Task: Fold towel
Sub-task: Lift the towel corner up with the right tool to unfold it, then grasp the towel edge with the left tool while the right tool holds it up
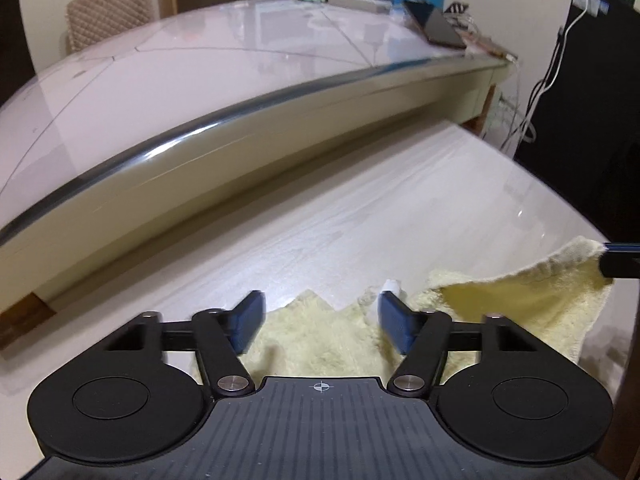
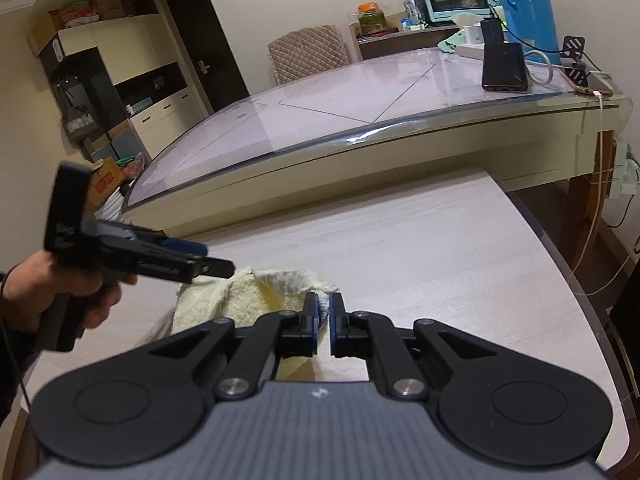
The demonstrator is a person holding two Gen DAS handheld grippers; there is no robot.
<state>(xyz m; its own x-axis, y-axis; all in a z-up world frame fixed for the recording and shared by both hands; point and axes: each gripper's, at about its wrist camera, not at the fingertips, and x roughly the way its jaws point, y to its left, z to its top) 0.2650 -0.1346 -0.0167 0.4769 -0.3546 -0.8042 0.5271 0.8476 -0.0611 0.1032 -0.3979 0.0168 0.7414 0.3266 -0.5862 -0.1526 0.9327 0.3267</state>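
**Towel half gathered, one corner pinched, the other not yet caught**

Towel (image 2: 240, 300), pale yellow and fluffy, lies rumpled on the low white table (image 2: 440, 240), just in front of the taller glass-topped table (image 2: 360, 92). The right gripper (image 2: 324, 320) has its jaws together on a corner of the cloth, a thin edge pinched between the blue pads and lifted a little off the surface; in the left wrist view that raised corner hangs from its tip at the far right. The left gripper (image 1: 320, 316) hovers above the crumpled near edge with its jaws apart, nothing pressed between them, though terry shows below the gap. A hand (image 2: 60, 292) grips its handle.

My reading is that the step in hand is taking the second corner so the cloth can be spread or doubled over. The next move likely calls for lowering the left fingers onto one layer of the edge and closing there, then drawing both corners level without dragging the bunched middle along
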